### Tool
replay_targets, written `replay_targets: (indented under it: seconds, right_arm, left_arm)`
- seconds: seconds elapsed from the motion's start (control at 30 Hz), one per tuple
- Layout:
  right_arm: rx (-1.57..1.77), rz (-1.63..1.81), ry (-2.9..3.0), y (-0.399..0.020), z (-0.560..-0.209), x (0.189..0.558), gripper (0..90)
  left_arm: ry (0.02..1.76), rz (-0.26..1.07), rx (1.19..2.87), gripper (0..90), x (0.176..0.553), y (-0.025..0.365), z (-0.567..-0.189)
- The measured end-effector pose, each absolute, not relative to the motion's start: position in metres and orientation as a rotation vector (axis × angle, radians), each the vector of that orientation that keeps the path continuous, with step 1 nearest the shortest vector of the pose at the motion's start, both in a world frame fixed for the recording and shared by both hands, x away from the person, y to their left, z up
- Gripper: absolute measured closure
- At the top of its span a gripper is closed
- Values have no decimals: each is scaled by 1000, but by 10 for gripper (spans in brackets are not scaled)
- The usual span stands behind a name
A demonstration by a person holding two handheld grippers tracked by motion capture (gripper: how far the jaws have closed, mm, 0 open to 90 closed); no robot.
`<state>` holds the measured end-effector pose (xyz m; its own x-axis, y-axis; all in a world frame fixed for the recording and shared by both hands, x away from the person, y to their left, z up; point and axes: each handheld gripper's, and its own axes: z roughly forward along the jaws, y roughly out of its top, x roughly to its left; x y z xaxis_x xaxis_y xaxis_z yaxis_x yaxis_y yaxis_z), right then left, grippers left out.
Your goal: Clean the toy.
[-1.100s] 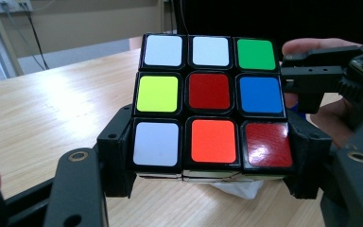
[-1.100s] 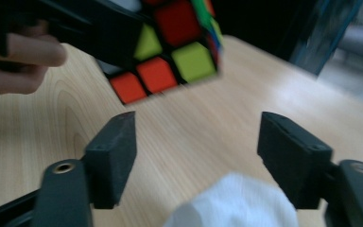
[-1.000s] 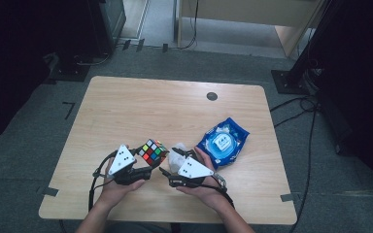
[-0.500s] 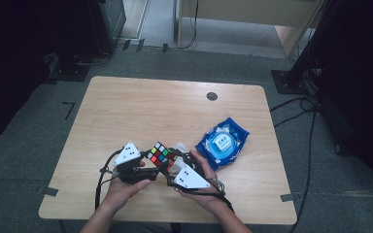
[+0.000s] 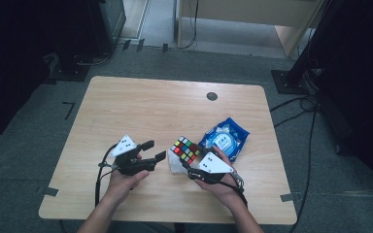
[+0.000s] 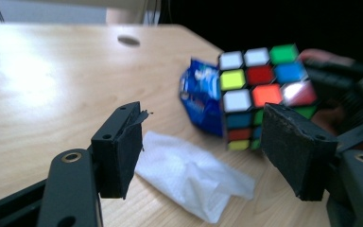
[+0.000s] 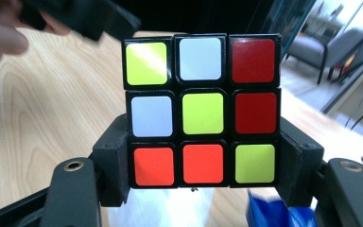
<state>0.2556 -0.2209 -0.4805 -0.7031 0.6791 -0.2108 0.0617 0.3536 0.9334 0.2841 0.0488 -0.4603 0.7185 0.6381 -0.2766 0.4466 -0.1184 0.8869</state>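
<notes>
A scrambled puzzle cube (image 5: 185, 149) is lifted just above the wooden table (image 5: 141, 107), right of centre near the front. My right gripper (image 5: 185, 158) is shut on it. Its jaws have just been closing and now press the cube's (image 7: 201, 111) lower sides in the right gripper view, where that gripper (image 7: 201, 166) shows a yellow, white, red and orange face. My left gripper (image 5: 156, 150) stands open a short way left of the cube, nothing between its jaws. From the left gripper (image 6: 208, 142) view, the cube (image 6: 260, 85) hangs beyond its right jaw.
A crumpled white tissue (image 6: 194, 175) lies on the table under the cube. A blue wipes pack (image 5: 224, 140) lies just right of the cube. A small round grommet (image 5: 212, 96) sits near the table's far edge. Cables trail on the floor at the right.
The cube has moved to the right, away from the left gripper, carried in the right gripper. The left gripper has stayed about where it was, now with empty jaws.
</notes>
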Motion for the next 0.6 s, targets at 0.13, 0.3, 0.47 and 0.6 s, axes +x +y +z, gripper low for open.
replay_targets:
  seconds: [0.13, 0.3, 0.47, 0.6]
  right_arm:
    - [704, 1356, 2065, -233, -480, 253, 347]
    - [789, 1327, 2066, -248, -482, 249, 347]
    - [825, 1330, 2054, -260, -481, 244, 347]
    - [855, 1344, 2046, -264, -480, 243, 347]
  left_arm:
    - [868, 244, 1902, 341, 290, 21, -477]
    - [872, 322, 2086, 370, 294, -10, -494]
    - [888, 414, 2184, 430, 296, -25, -506]
    - [837, 399, 2227, 614, 296, -26, -511]
